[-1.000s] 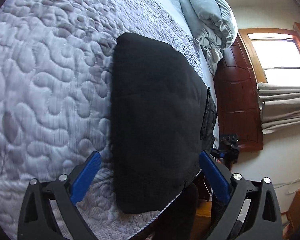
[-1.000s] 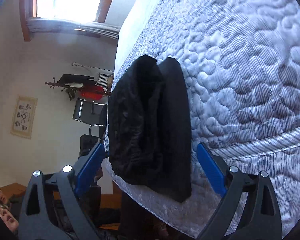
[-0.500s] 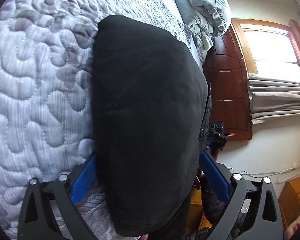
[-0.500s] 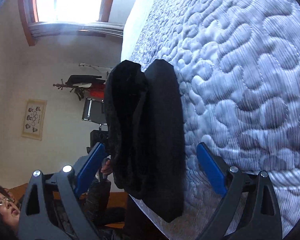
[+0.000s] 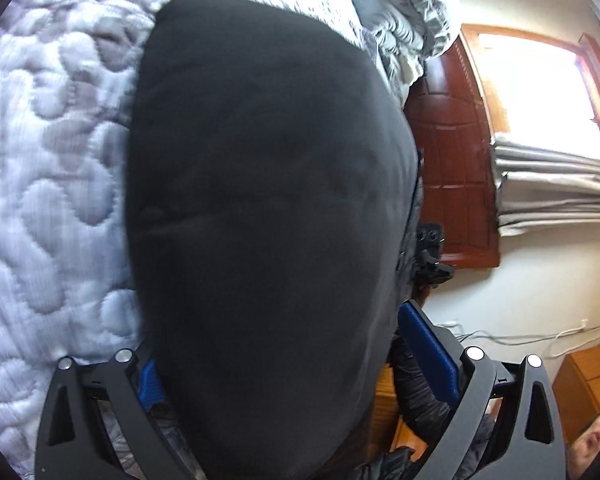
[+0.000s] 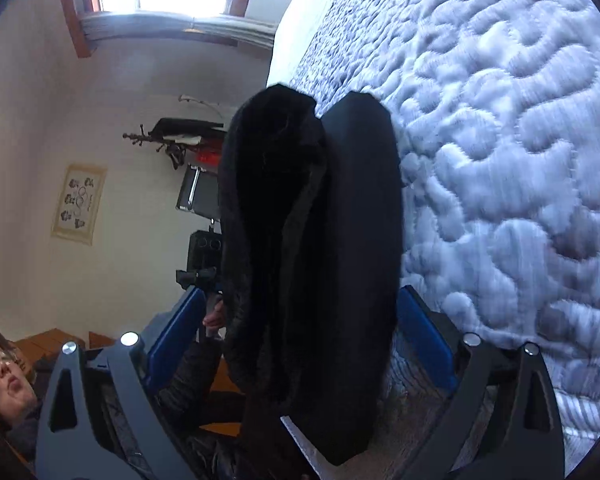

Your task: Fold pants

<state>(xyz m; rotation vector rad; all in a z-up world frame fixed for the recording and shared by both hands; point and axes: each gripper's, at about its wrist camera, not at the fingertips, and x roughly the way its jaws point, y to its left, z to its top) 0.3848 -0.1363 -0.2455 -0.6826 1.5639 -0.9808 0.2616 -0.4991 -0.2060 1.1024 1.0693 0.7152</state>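
Note:
The black pants (image 5: 268, 208) lie folded into a thick pad at the edge of a bed with a grey quilted cover (image 5: 48, 184). In the left wrist view they fill the middle, and my left gripper (image 5: 288, 360) stands open with one blue finger (image 5: 428, 348) on each side of the pad's near end. The right wrist view shows the pants (image 6: 312, 248) edge-on as stacked layers. My right gripper (image 6: 300, 332) is open too and straddles their near end. Whether any pad touches the cloth I cannot tell.
Grey pillows (image 5: 404, 4) sit at the head of the bed by a wooden headboard (image 5: 452, 168) and a curtained window (image 5: 548, 92). A person (image 6: 8, 376) sits low beside the bed. A rack and black case (image 6: 196, 192) stand by the far wall.
Both grippers have moved forward onto the pants, so the folded pad now sits between each pair of fingers and looks much larger. Both stay open.

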